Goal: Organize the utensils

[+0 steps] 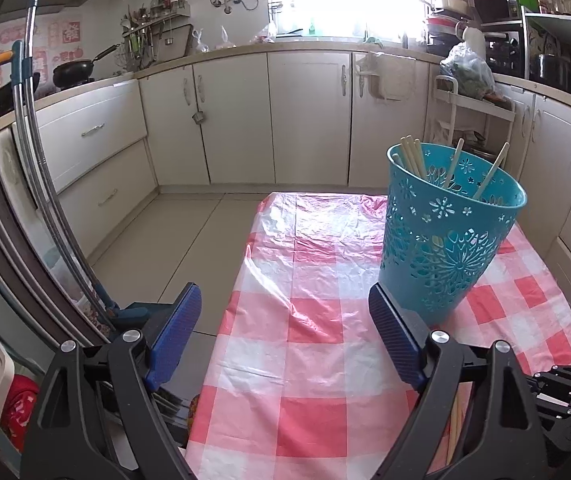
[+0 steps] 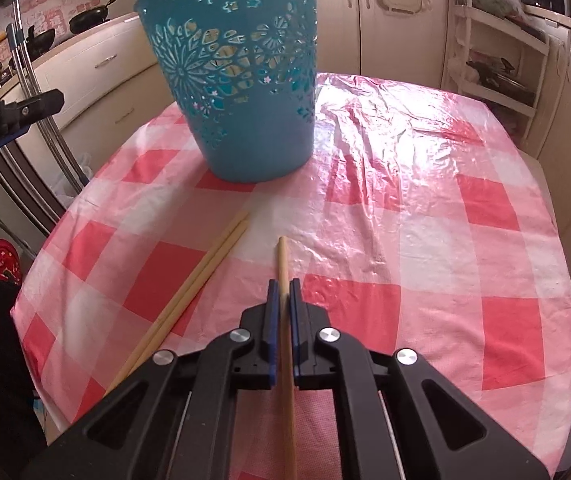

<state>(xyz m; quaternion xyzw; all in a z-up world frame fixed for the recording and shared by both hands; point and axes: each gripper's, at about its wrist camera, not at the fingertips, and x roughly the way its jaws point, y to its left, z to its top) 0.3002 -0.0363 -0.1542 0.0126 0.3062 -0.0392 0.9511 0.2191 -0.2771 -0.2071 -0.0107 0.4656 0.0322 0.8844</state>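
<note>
Right gripper (image 2: 284, 294) is clamped on one chopstick (image 2: 283, 264), left gripper (image 1: 281, 320) gapes empty; I judge several already in the teal basket (image 1: 451, 236), two chopsticks (image 2: 201, 276) left on the tablecloth (image 2: 405, 240)

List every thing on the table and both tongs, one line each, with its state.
Blue basket: upright on the checked tablecloth, chopsticks standing inside.
Single chopstick: clamped between the pads, tip pointing toward the basket.
Pair of chopsticks: lying loose, side by side.
Right tongs: shut on the single chopstick.
Left tongs: open, empty.
</note>
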